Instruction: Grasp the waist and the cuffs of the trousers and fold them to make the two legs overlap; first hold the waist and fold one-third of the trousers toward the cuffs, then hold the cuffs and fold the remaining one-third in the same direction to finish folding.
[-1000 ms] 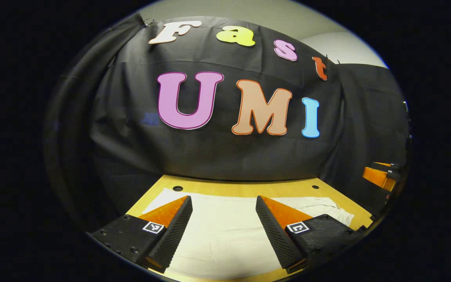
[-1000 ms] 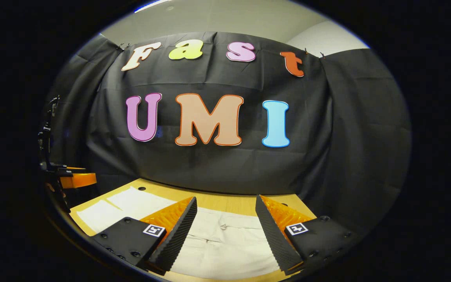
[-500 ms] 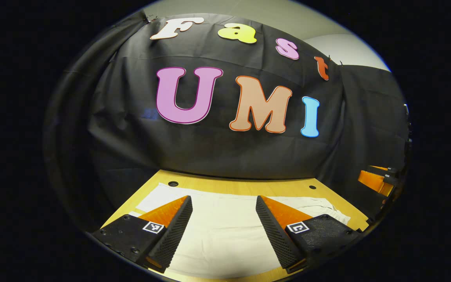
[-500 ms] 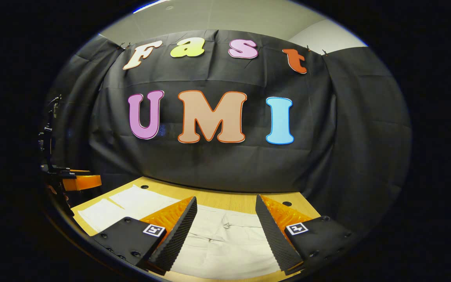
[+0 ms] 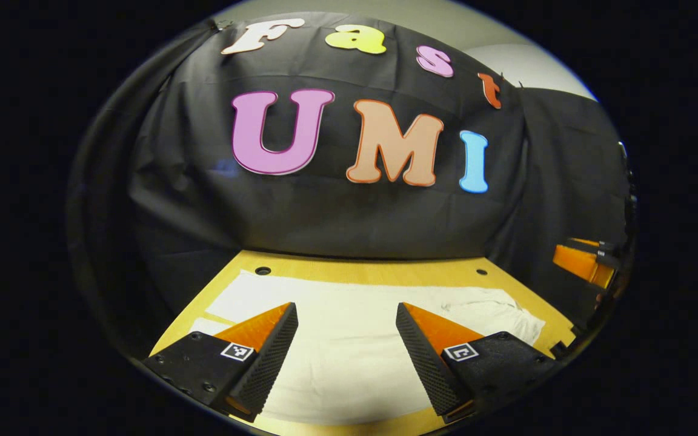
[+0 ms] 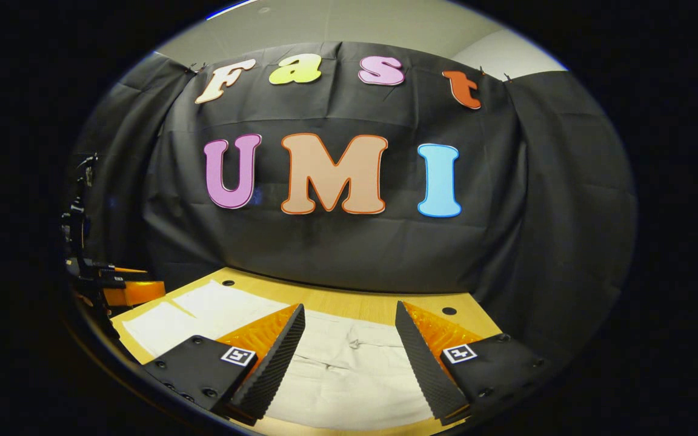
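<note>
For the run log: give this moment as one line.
phase: pre-grasp | left gripper: open, above trousers | right gripper: open, above trousers | trousers: flat on table

We can read no text. Small square black-and-white code tags (image 5: 237,351) sit on the grippers' finger mounts at the lower frame, unreadable as words.

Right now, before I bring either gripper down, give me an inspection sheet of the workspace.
Surface: wooden table, round holes near its far edge.
Job's things: pale trousers spread flat, legs side by side; waist wrinkled under the right gripper.
Clutter: nothing seen.
Grippers: left gripper and right gripper both open above the cloth, holding nothing.
Cables: nothing seen.
Surroundings: black cloth wall behind the table; pale room wall above.
</note>
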A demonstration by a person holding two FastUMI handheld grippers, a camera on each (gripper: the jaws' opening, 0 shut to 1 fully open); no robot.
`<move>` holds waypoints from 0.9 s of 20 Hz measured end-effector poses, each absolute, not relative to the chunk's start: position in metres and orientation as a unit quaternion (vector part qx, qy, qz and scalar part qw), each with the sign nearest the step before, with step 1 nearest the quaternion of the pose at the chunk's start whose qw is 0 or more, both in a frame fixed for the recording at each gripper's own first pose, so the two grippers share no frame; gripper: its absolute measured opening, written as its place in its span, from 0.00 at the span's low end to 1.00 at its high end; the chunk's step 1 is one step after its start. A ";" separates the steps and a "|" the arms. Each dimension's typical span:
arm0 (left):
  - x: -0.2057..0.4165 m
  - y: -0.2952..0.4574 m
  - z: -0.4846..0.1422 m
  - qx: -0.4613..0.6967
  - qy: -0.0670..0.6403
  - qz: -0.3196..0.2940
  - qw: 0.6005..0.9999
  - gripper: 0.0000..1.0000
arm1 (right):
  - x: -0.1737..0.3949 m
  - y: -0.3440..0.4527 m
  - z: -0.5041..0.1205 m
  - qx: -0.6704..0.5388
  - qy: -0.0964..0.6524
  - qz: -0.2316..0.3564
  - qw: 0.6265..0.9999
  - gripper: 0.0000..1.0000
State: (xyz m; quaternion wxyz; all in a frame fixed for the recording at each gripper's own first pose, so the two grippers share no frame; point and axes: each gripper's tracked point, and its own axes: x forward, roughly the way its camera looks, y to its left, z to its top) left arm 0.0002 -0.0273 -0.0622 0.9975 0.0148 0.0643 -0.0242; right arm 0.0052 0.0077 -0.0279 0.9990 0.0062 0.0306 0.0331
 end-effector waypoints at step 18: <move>-0.092 0.035 -0.249 0.286 0.390 -0.287 0.827 0.96 | -0.012 -0.007 -0.085 -0.005 0.102 0.015 0.995 0.96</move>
